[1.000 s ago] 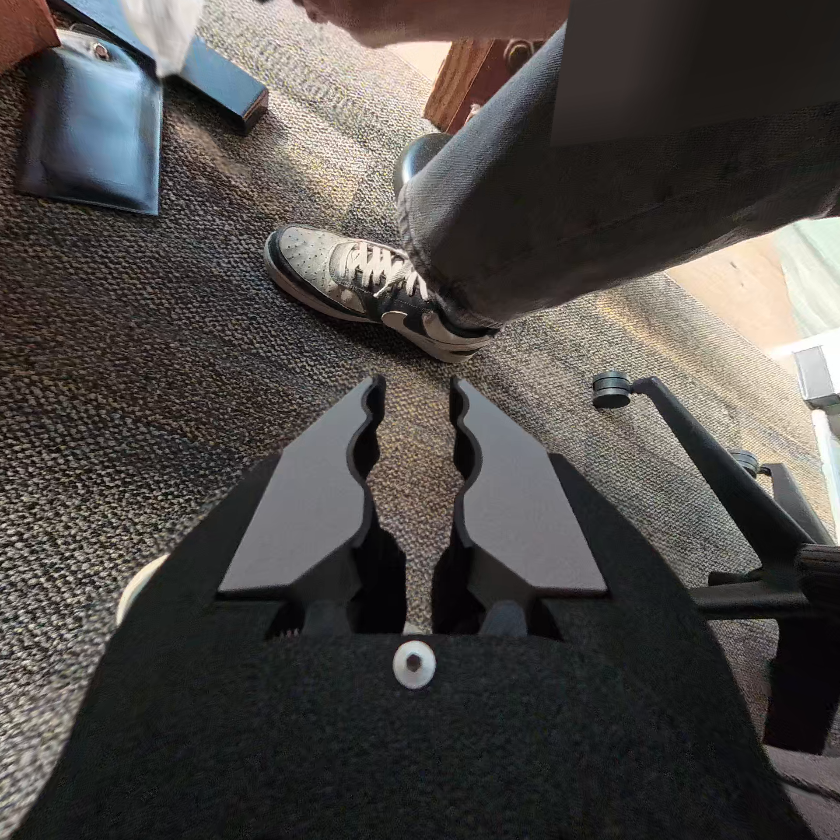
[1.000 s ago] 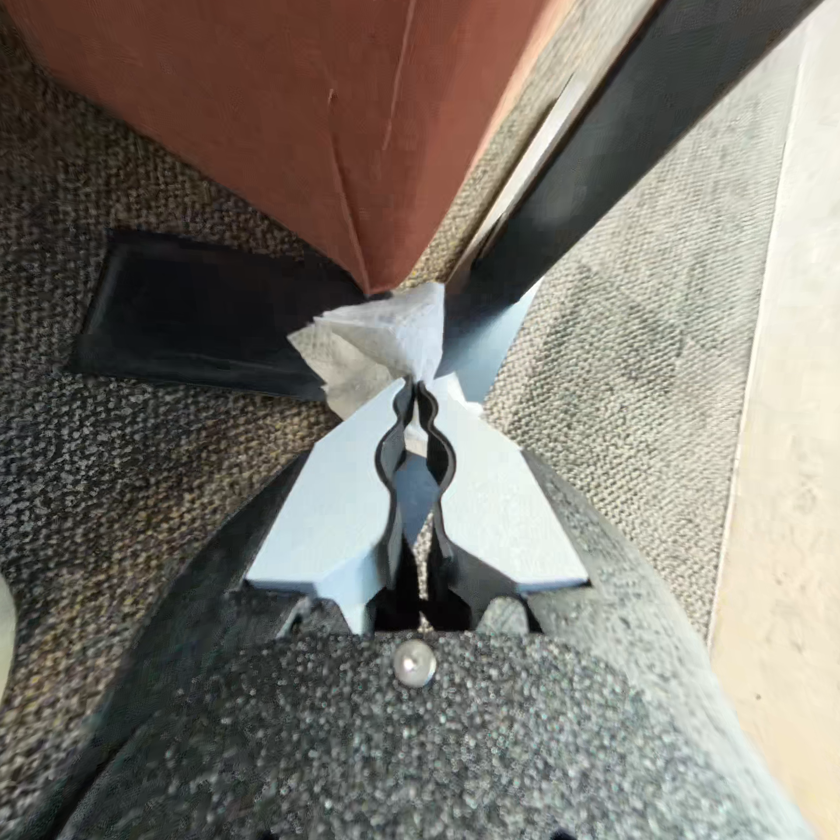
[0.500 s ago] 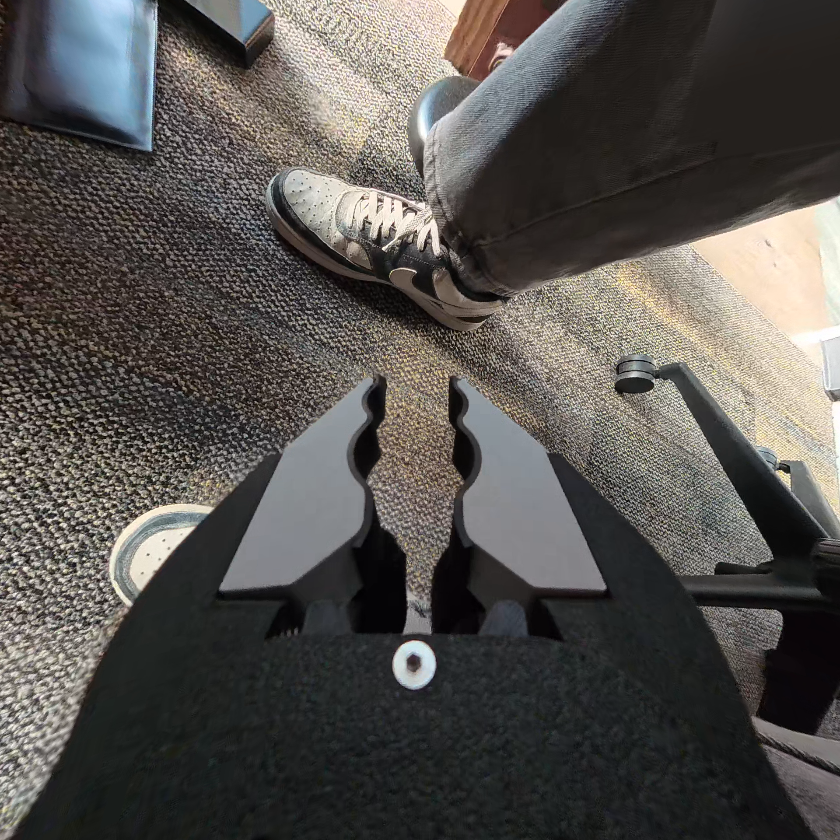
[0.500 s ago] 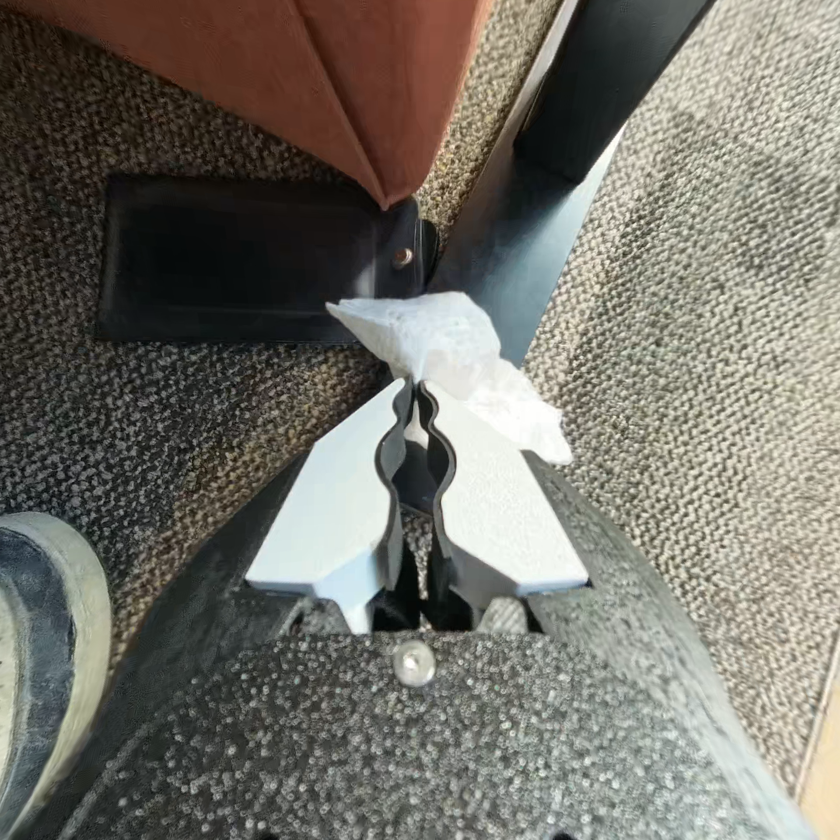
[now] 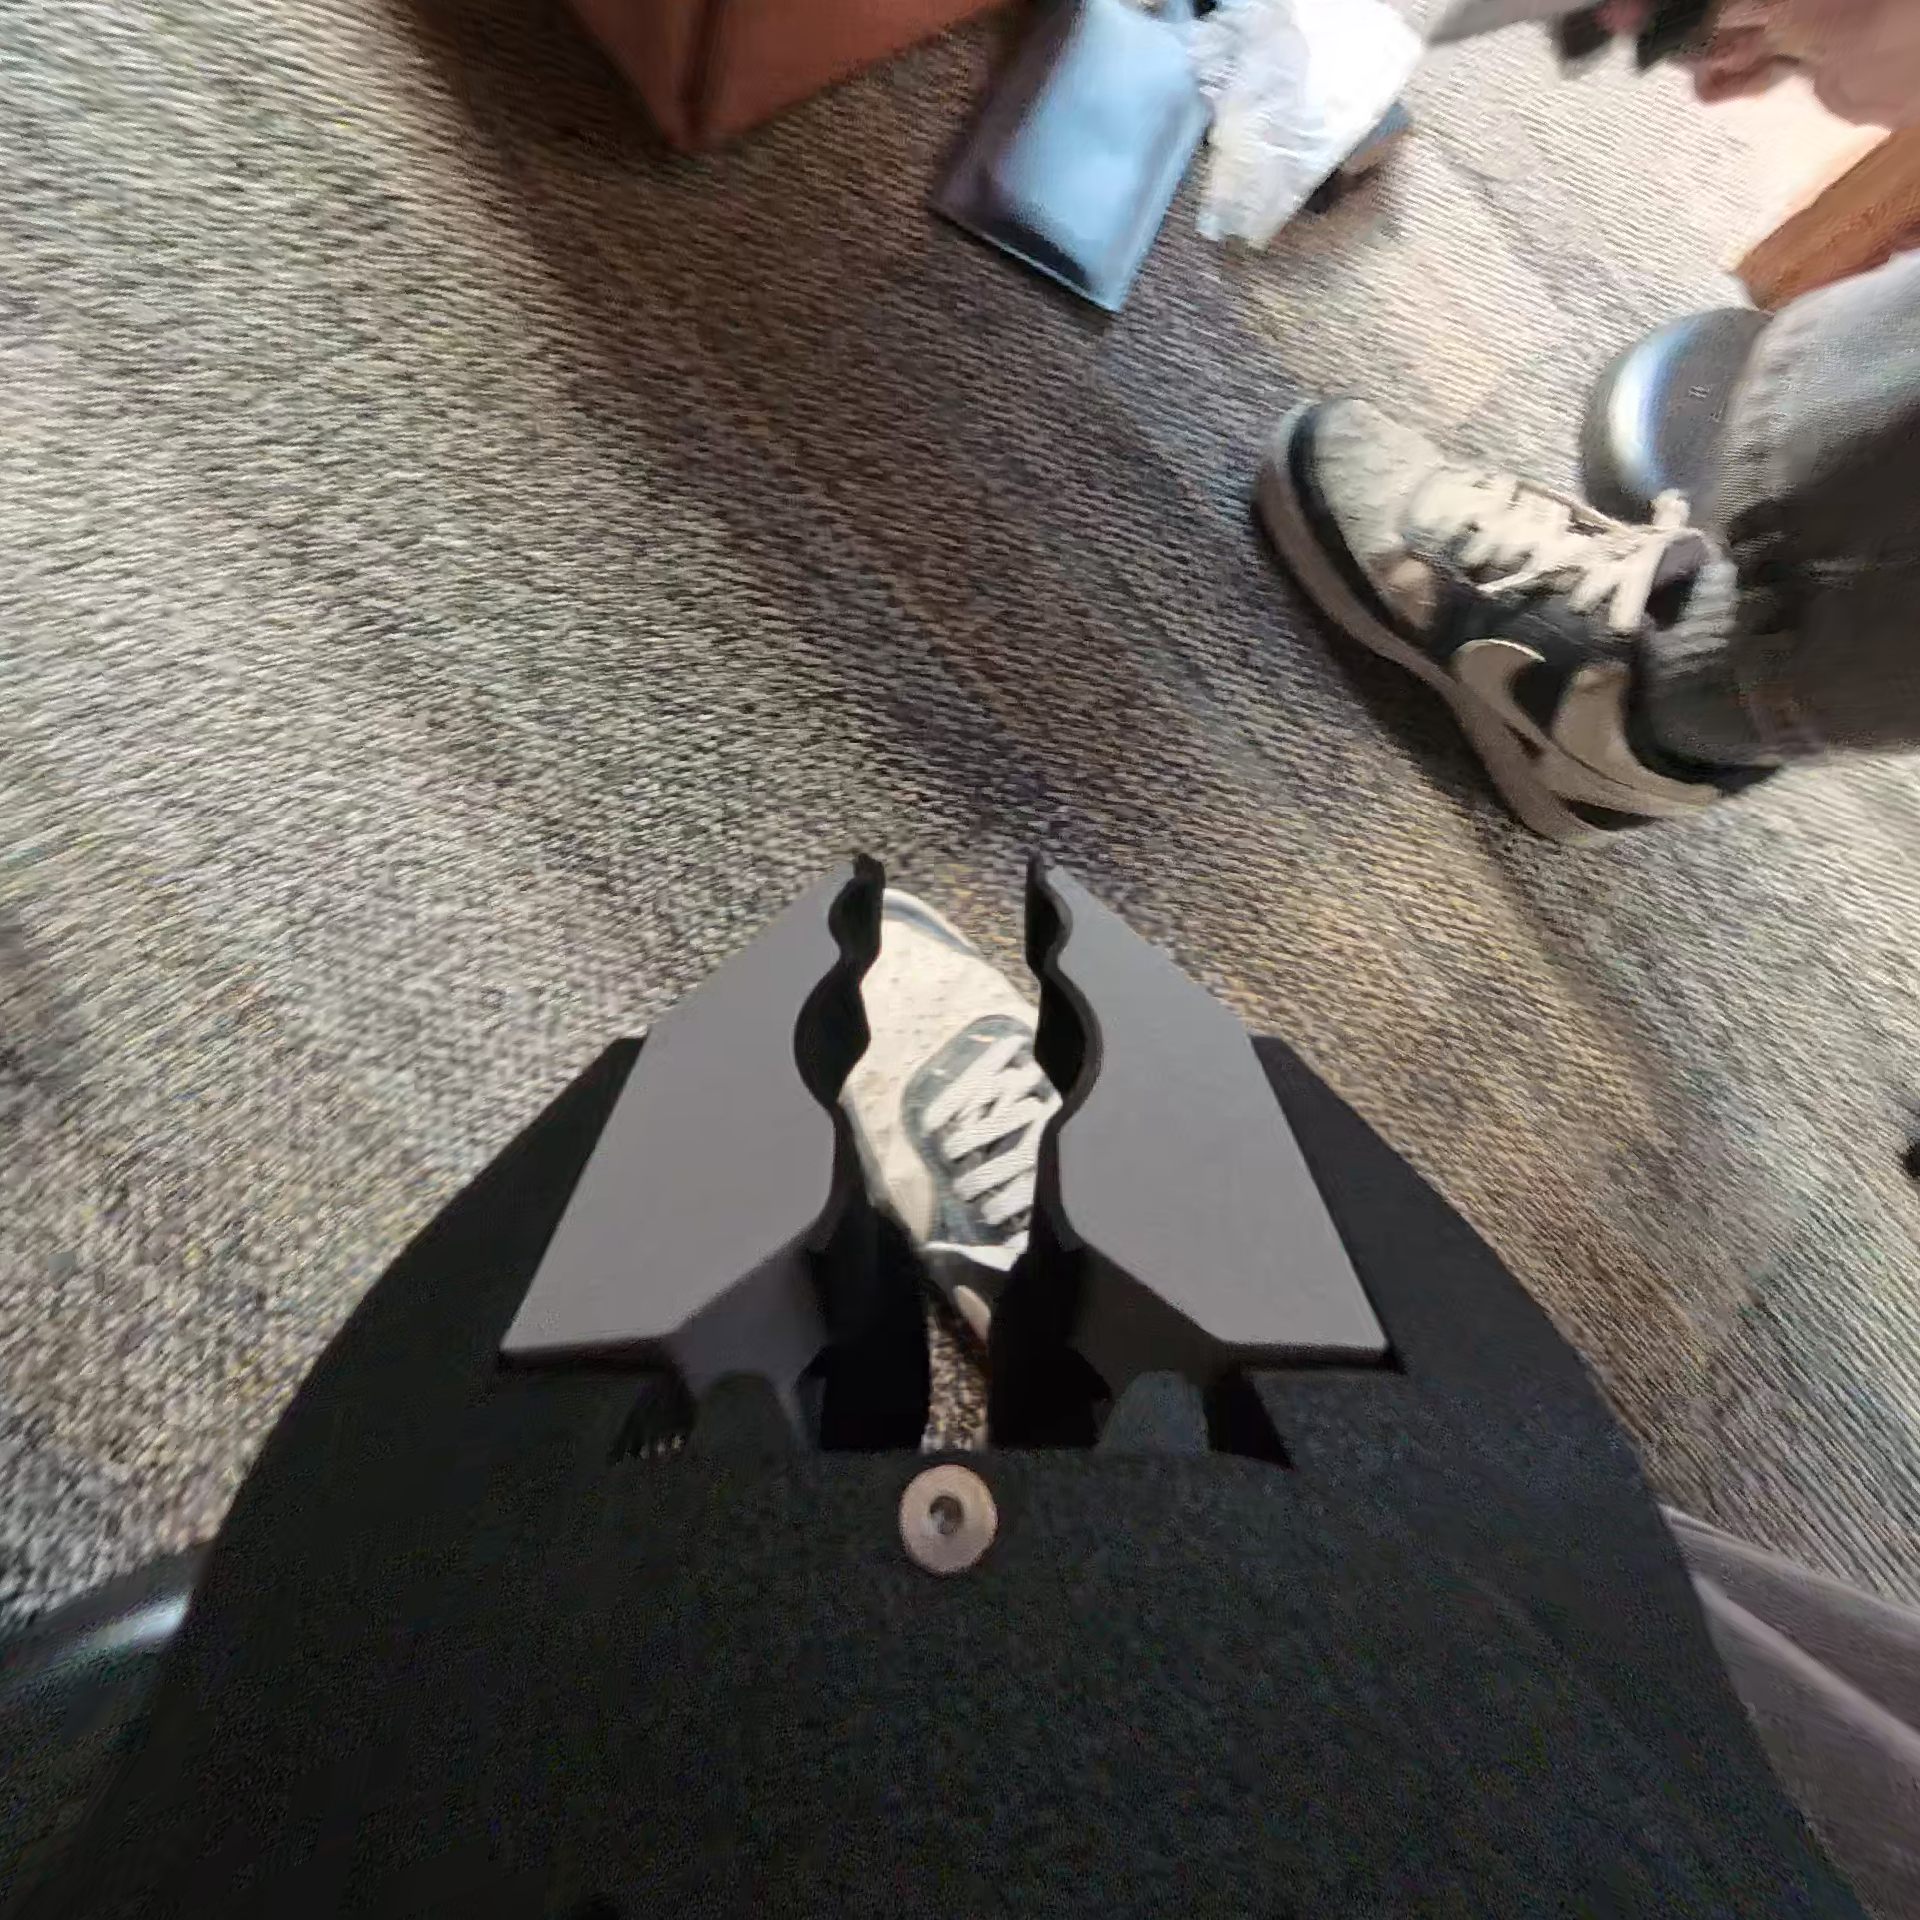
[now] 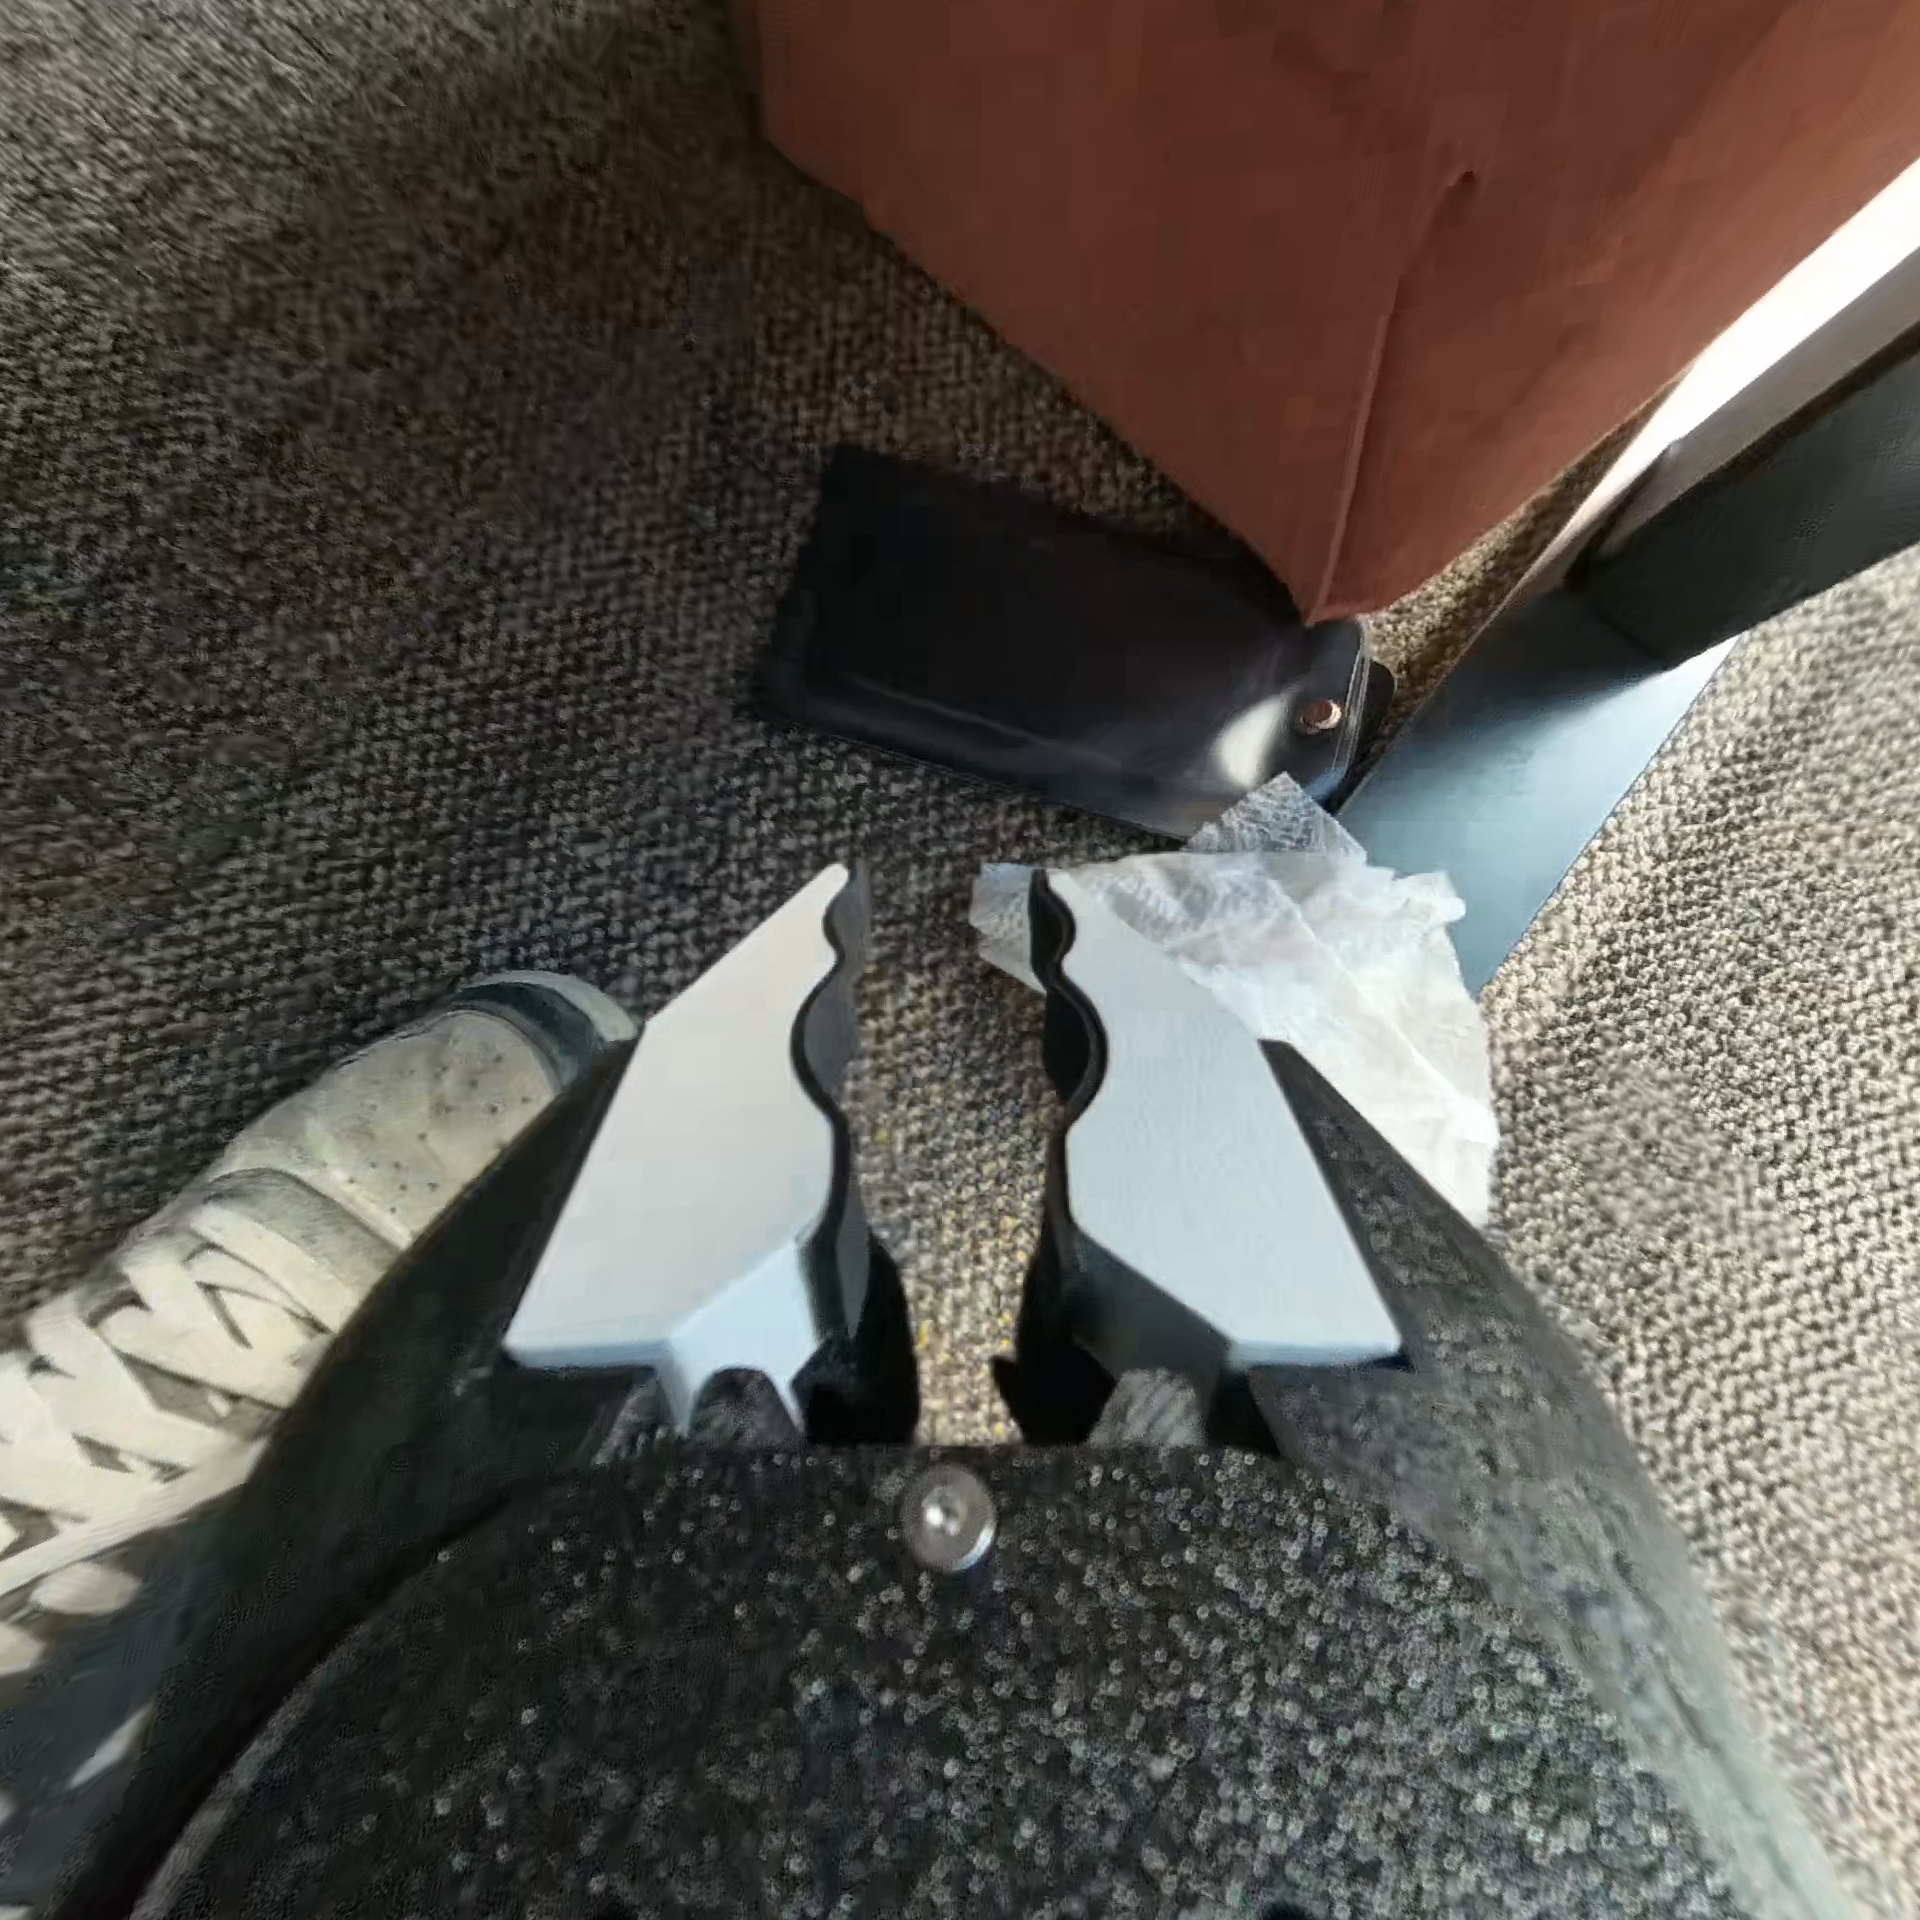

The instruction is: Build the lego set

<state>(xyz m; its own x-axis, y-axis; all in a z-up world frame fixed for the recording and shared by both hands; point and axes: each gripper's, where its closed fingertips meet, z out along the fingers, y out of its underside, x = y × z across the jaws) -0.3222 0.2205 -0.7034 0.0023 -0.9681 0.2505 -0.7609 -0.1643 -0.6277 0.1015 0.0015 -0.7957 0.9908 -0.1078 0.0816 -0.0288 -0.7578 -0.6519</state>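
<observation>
No lego parts are in view. Both grippers point down at a speckled grey carpet (image 5: 520, 623). My left gripper (image 5: 951, 873) is open and empty, with a pale sneaker (image 5: 956, 1091) showing on the floor between its black fingers. My right gripper (image 6: 945, 878) is open, with only carpet between its pale blue fingers. A crumpled white tissue (image 6: 1340, 945) lies beside the outer edge of the right finger. I cannot tell whether it touches the finger. The tissue also shows in the left wrist view (image 5: 1288, 114), far off and blurred.
A flat black pouch (image 6: 1018, 644) lies on the carpet against a brown box (image 6: 1247, 260). A dark table foot (image 6: 1507, 790) lies beyond the tissue. A person's black-and-white sneaker (image 5: 1475, 623) and trouser leg are at the right. Another sneaker (image 6: 312, 1164) is at the lower left. There is about 50 cm between the tips of the two grippers. The crumpled white tissue (image 6: 1340, 945) is about 15 cm from my right fingertips. The speckled grey carpet (image 5: 520, 623) is about 30 cm from my left fingertips and 45 cm from my right.
My right gripper has opened and let go of the white tissue, which now lies beside its right finger. The left gripper has swung over a sneaker, still open.
</observation>
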